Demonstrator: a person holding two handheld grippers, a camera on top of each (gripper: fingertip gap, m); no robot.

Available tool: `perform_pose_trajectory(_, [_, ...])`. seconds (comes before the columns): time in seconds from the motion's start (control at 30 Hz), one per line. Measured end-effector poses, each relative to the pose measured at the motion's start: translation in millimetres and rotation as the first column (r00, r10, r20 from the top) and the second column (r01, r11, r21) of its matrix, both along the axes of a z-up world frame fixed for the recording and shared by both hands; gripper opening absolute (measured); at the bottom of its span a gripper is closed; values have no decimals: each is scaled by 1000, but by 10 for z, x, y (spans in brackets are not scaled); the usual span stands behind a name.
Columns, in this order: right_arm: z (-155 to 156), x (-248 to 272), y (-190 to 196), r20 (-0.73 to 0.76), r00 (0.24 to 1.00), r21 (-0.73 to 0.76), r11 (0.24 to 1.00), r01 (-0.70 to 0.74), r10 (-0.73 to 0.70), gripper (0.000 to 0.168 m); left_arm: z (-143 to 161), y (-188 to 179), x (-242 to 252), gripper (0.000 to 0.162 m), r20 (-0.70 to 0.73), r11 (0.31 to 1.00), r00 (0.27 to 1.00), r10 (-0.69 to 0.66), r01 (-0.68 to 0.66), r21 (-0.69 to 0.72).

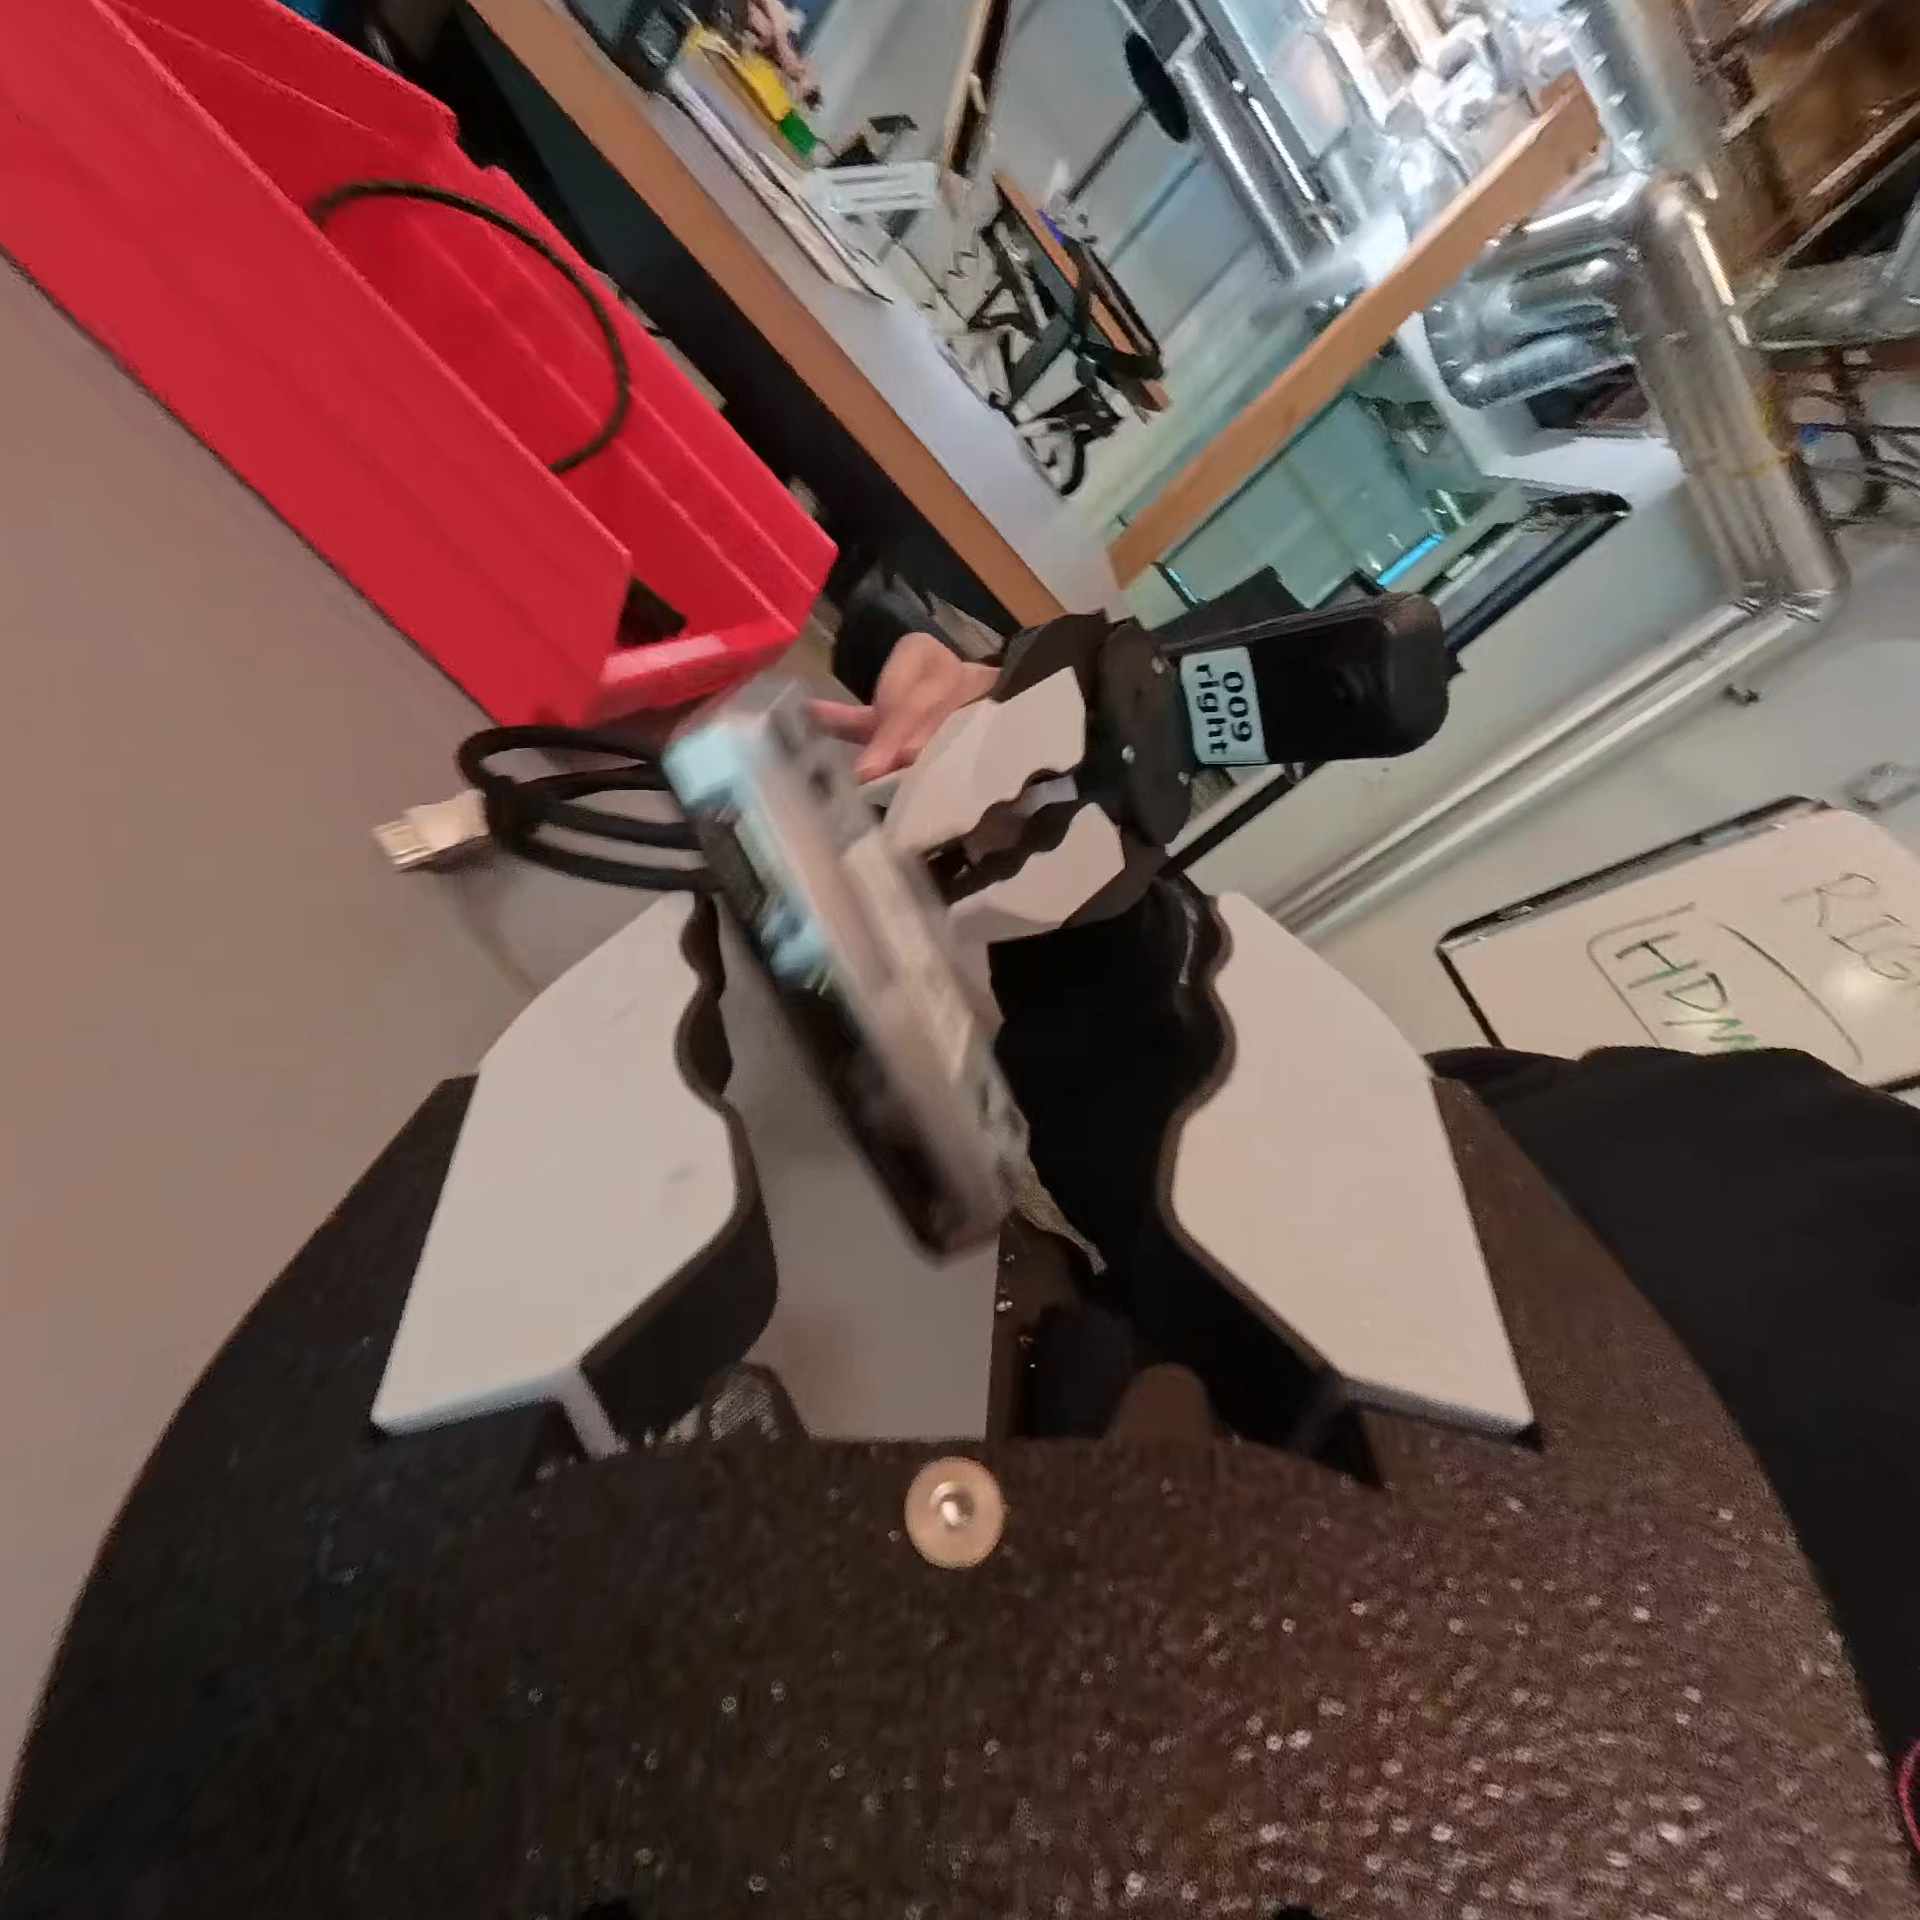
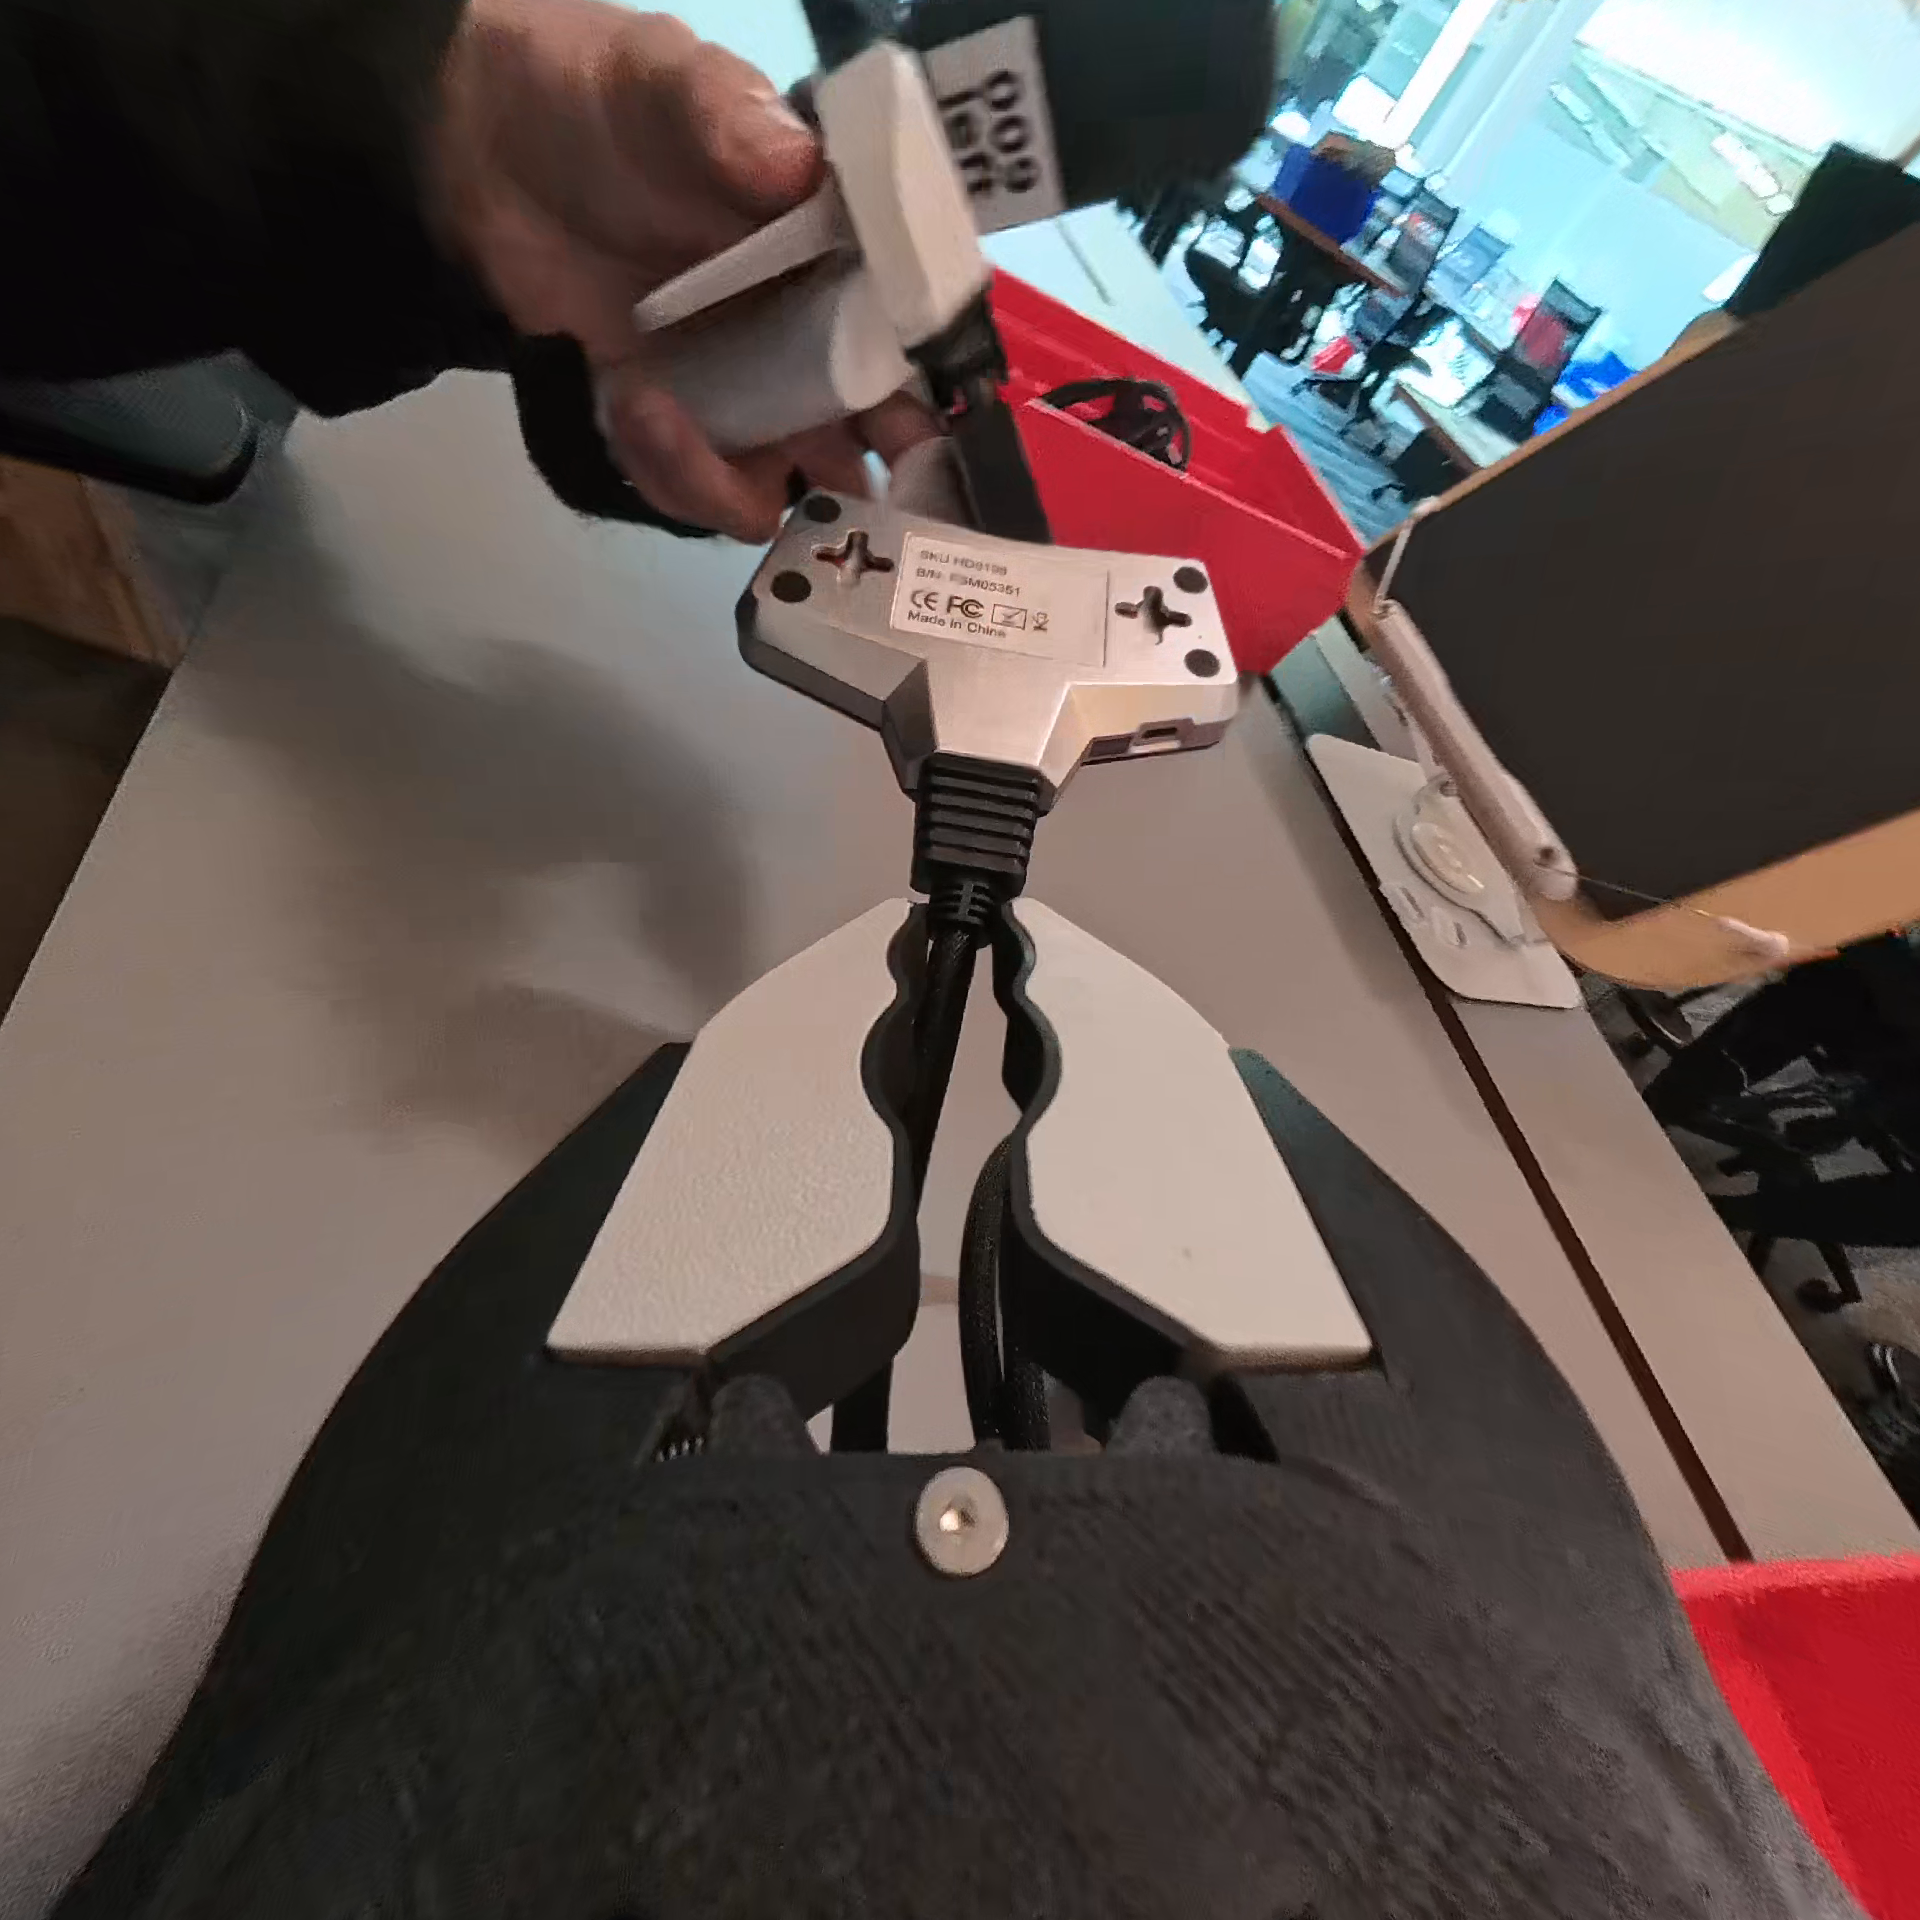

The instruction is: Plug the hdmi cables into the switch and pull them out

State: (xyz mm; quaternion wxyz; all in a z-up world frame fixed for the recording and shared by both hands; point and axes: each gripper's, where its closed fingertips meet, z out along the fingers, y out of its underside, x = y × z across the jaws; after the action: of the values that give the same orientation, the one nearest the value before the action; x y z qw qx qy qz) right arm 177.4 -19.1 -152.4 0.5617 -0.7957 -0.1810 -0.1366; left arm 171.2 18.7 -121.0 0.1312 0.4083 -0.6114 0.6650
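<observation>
A grey desk fills the foreground, a red bin on it. Beyond lies an open workshop – silver ducts, a wood beam, a whiteboard – with desks and black chairs in bright daylight.

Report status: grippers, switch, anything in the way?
Right gripper shut on the switch's black cable, switch held off the table. Left gripper open around it. No cable plugged in that shows.
</observation>
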Motion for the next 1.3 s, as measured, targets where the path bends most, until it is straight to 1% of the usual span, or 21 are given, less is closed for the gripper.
perform_pose_trajectory(0.03, [-39, -22, 23, 15, 1000, -21, 1000, -6, 6, 12, -22, -57, 10, 62, -10, 1000, 1000, -11, 11, -2])
perform_pose_trajectory(0.07, [-49, -31, 36, 28, 1000, -19, 1000, -5, 6, 12, -67, -69, 53, 54, -20, 1000, 1000, 6, -6, 8])
perform_pose_trajectory(0.1, [-11, -41, 35, 11, 1000, 13, 1000, -9, 9, 12, -100, -47, 104, 23, -14, 999, 999, 34, -34, 6])
perform_pose_trajectory(0.17, [47, -39, -1, -59, 998, 64, 998, -21, 24, 12, -105, -65, 119, 22, -50, 996, 999, 14, -18, -92])
perform_pose_trajectory(0.2, [11, -27, -23, -80, 996, 52, 998, -22, 26, 12, -148, -84, 133, 22, -81, 993, 997, 11, -21, -118])
perform_pose_trajectory(0.27, [-98, 12, -59, -67, 998, 15, 1000, -16, 17, 12, -246, -119, 164, 21, -91, 991, 996, 22, -34, -126])
perform_pose_trajectory(0.33, [-94, 9, -81, -61, 997, 53, 998, -35, 38, 12, -260, -137, 185, 20, -136, 977, 991, 12, -41, -211])
perform_pose_trajectory(0.4, [-88, 24, -98, -97, 994, 74, 996, -39, 46, 13, -272, -148, 208, 20, -162, 963, 987, 7, -51, -266])
perform_pose_trajectory(0.43, [-92, 50, -101, -105, 994, 78, 997, -27, 36, 17, -276, -154, 220, 20, -172, 957, 985, 10, -59, -284])
perform_pose_trajectory(0.5, [-29, 95, -97, -105, 994, 143, 990, -1, 16, 28, -256, -160, 235, 21, -200, 936, 980, 3, -73, -343])
perform_pose_trajectory(0.6, [12, 124, -99, -135, 991, 192, 981, 8, 18, 29, -239, -153, 268, 21, -229, 904, 973, 6, -103, -416])
perform_pose_trajectory(0.7, [-6, 151, -109, -148, 989, 209, 978, 13, 19, 30, -272, -154, 299, 21, -246, 891, 969, 30, -137, -433])
perform_pose_trajectory(0.8, [-45, 117, -150, -124, 992, 159, 987, -5, 25, 43, -289, -85, 357, 21, -262, 870, 962, 75, -192, -454])
perform_pose_trajectory(0.87, [1, 54, -146, -118, 992, 169, 985, -28, 49, 44, -282, -38, 382, 21, -260, 863, 961, 98, -212, -459])
perform_pose_trajectory(0.93, [35, 100, -87, -85, 996, 194, 981, 15, 1, 44, -300, -61, 380, 21, -261, 870, 961, 93, -206, -448])
perform_pose_trajectory(0.97, [14, 113, -53, -74, 997, 189, 982, 25, -11, 44, -295, -104, 359, 21, -266, 870, 962, 70, -189, -455])
perform_pose_trajectory(1.0, [-28, 110, -25, -68, 998, 173, 985, 22, -10, 40, -279, -145, 342, 21, -271, 863, 961, 53, -180, -471])
perform_pose_trajectory(1.03, [-56, 124, -11, -52, 998, 164, 986, 29, -21, 32, -267, -167, 335, 20, -275, 857, 960, 47, -180, -483])
perform_pose_trajectory(1.07, [-39, 163, -13, -36, 998, 182, 982, 54, -48, 30, -268, -177, 329, 20, -268, 858, 962, 46, -175, -483])
perform_pose_trajectory(1.2, [-53, 132, -29, -76, 997, 174, 984, 28, -15, 23, -296, -193, 301, 21, -262, 863, 965, 30, -157, -479])
perform_pose_trajectory(1.3, [-59, 88, -41, -120, 992, 183, 983, -6, 28, 26, -301, -195, 289, 21, -248, 872, 968, 26, -144, -468])
